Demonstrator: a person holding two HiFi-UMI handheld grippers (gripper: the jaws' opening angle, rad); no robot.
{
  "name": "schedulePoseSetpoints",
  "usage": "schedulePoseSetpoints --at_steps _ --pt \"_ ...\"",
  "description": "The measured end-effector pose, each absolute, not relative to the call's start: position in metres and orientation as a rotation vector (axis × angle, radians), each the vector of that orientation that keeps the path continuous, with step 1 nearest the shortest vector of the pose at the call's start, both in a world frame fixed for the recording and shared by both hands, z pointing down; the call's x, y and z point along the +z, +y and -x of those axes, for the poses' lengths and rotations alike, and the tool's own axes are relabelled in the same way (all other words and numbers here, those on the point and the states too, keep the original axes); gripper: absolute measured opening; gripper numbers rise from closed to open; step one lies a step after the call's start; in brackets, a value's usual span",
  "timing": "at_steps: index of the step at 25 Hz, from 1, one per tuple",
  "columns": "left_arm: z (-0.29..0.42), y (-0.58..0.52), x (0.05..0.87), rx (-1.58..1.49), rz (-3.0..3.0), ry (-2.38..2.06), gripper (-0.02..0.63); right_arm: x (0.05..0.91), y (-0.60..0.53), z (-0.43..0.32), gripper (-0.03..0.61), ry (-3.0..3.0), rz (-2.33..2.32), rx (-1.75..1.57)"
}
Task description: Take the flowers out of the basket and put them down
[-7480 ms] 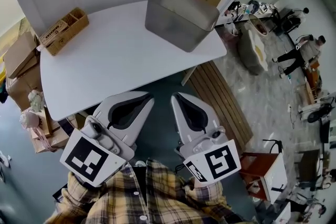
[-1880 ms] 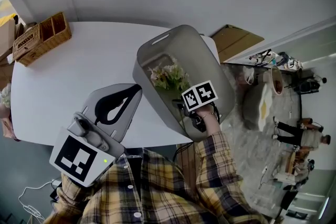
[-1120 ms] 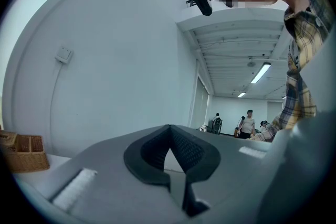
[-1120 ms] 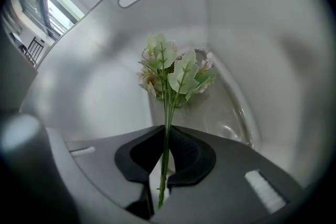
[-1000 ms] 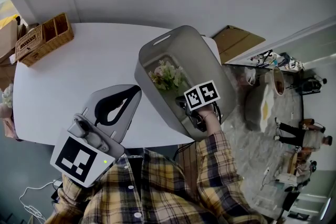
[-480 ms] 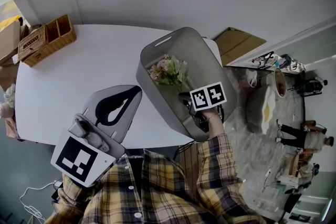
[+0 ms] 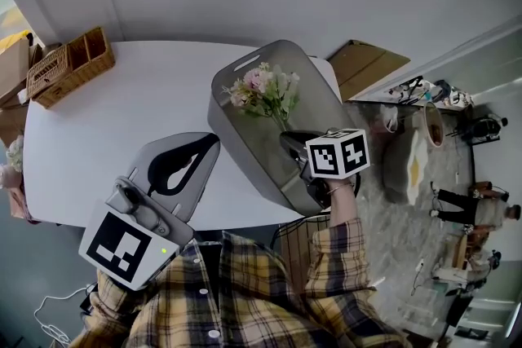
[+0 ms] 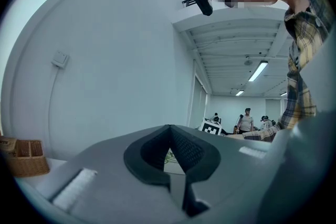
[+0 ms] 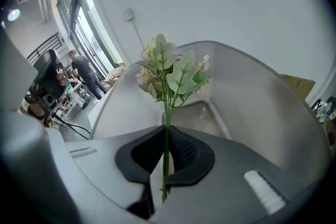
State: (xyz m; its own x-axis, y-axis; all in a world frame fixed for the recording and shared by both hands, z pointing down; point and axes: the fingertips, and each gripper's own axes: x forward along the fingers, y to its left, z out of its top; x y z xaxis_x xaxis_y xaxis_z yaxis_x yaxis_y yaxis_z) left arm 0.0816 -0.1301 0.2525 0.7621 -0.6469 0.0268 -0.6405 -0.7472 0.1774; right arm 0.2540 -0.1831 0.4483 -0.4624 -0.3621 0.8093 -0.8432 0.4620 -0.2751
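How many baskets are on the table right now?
2: a grey basket at the right edge of the table, a wicker basket at its far left corner. None look hidden.

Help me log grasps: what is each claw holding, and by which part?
The right claw is shut on the flowers, gripping the stems near their lower ends. The left claw is shut, empty.

Matt grey plastic basket [image 7: 245,141], woven wicker box [image 7: 69,68], smooth white table [image 7: 106,134]
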Motion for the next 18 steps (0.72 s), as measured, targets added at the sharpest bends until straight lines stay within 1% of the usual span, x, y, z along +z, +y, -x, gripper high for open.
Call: schedulePoseSetpoints --at_steps 12,18 --pt "-0.092 -0.126 0.246 -0.07 -2.807 -1.019 0.012 0.344 -0.164 -0.236 0.018 -2.295 -1.139 0.701" --pt "-0.092 -0.123 0.256 -0.04 -2.808 -0.999 0.012 0.31 -0.152 -0.22 0.018 -2.394 -1.168 0.612"
